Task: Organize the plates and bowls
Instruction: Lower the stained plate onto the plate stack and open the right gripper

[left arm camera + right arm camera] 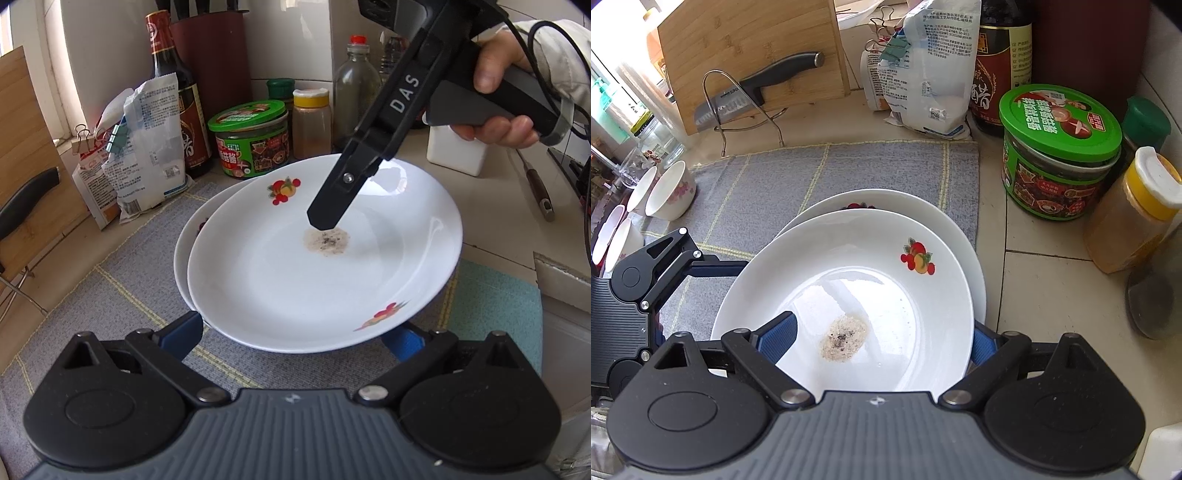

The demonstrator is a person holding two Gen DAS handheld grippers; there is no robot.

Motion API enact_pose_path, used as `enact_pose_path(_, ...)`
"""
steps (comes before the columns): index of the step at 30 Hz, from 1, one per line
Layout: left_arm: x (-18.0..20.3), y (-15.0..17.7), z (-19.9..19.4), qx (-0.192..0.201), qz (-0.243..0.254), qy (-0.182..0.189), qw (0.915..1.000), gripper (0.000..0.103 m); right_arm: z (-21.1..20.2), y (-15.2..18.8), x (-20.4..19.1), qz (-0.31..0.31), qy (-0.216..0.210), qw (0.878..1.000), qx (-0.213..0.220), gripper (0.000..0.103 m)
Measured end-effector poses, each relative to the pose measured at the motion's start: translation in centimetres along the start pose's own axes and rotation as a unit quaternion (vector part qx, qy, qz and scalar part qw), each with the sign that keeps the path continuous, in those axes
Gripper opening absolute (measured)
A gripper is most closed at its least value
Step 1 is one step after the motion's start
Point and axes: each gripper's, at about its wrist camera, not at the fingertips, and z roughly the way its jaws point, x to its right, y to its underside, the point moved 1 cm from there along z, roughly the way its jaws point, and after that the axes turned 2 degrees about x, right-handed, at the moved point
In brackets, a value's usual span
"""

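Two white plates lie stacked on the grey mat (pixel 849 173) on the table, the top plate (pixel 325 258) shifted right of the lower plate (pixel 184 254), so that only a crescent of the lower rim shows at left. Being round, the top plate offers no long axis; what matters is rim access. The right gripper (pixel 882 339) straddles the near-right rim, one blue pad inside the dish and the other outside and below, jaws apart and not yet clamped, though whether either pad touches the plate cannot be told. The left gripper (pixel 295 332) waits low at the opposite rim, jaws also apart, its pads partly hidden beneath the plate. A crumb patch (pixel 844 339) marks the plate's centre. Four small bowls (pixel 670 192) lie on their sides at the mat's far left. Jars, notably the green-lidded jar (pixel 1060 155), crowd the right side, limiting any swing that way; a knife (pixel 757 88) rests against the board behind.
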Motion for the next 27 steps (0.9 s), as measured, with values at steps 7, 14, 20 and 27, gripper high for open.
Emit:
enact_pose_path(7,0.4,-0.2,0.0,0.013,0.017,-0.001,0.9998,0.102,-0.4,0.3,0.0,0.001,0.006,1.000,0.003,0.098)
enact_pose_path(14,0.5,-0.3,0.0,0.019,0.018,-0.002,0.9997,0.102,-0.7,0.7,-0.2,0.003,0.009,1.000,0.003,0.099)
enact_pose_path(20,0.6,-0.2,-0.2,0.021,0.018,-0.004,0.9996,0.102,-0.7,1.0,-0.5,0.000,0.014,1.000,0.001,0.099)
enact_pose_path(27,0.8,-0.1,-0.7,0.028,0.016,-0.005,0.9995,0.102,-0.5,1.5,-1.0,-0.011,0.044,0.999,-0.011,0.101)
